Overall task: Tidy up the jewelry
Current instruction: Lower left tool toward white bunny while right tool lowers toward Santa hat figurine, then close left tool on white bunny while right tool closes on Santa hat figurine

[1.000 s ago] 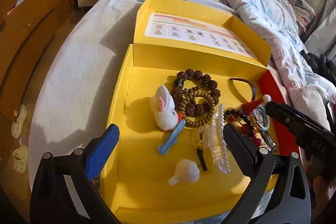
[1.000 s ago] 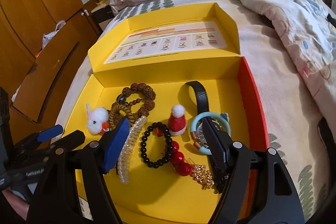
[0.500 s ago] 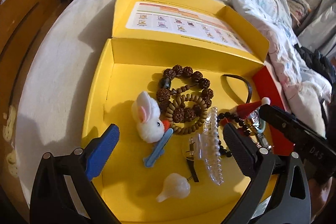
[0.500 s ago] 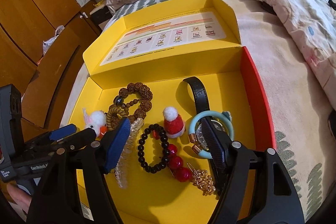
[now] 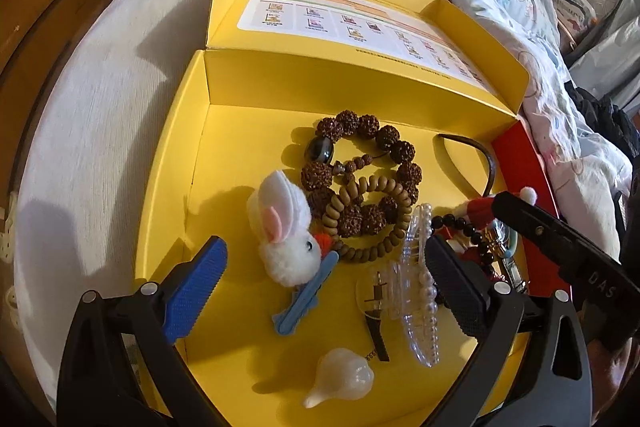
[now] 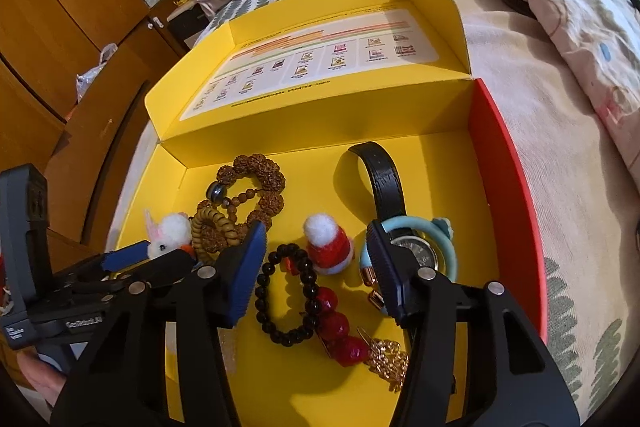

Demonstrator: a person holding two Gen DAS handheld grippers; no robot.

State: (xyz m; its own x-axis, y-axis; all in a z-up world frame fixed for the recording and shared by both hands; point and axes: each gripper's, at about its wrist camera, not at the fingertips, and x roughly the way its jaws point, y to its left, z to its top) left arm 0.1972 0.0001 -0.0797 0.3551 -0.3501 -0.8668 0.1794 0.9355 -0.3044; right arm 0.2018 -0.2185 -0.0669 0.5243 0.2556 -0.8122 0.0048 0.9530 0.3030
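Since a second ago both grippers have sunk closer over the yellow box, whose contents loom larger in both views. The right gripper has narrowed and its jaws are closing, with the black bead bracelet and the red Santa-hat charm seen between them, the pads touching neither. The left gripper stands spread wide, nothing pinched, above the white plush rabbit clip.

The box lies open on the bed, its lid folded back with a printed sheet inside. Within the box, around the rabbit clip: a dark rudraksha bracelet behind it, a tan wooden bead bracelet overlapping that one, a clear pearl-trimmed hair claw beside it, a white garlic-shaped charm nearer the camera. Farther from the rabbit lie the red beads with gold pendant and a watch with black strap inside a light blue ring
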